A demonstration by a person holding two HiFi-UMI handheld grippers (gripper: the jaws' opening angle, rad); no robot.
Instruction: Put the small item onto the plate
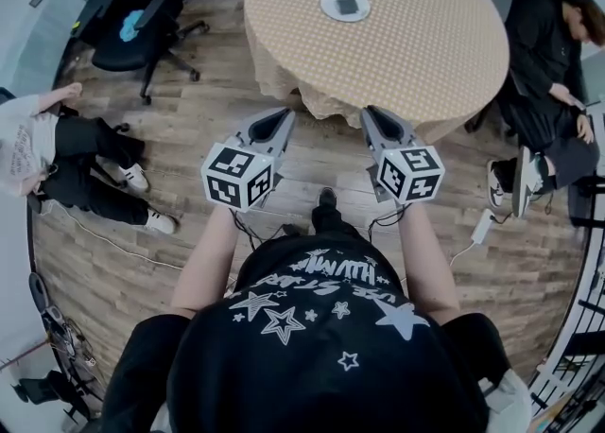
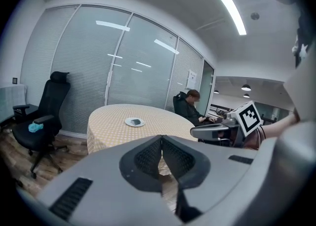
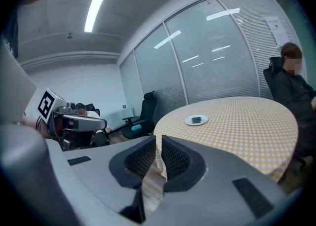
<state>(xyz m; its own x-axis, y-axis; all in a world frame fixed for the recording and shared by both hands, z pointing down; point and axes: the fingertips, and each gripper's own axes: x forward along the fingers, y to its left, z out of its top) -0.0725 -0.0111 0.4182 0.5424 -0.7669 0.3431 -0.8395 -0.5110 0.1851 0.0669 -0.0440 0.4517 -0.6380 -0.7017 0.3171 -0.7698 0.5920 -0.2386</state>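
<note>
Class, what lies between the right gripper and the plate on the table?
Only bare checked tablecloth lies between right gripper and plate; the head view shows it.

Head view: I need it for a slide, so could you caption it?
Left gripper and right gripper held short of a round table; small dark item on its plate.

A small dark item (image 1: 348,6) lies flat on the round white plate (image 1: 327,7) on the checked table (image 1: 416,53).
</note>
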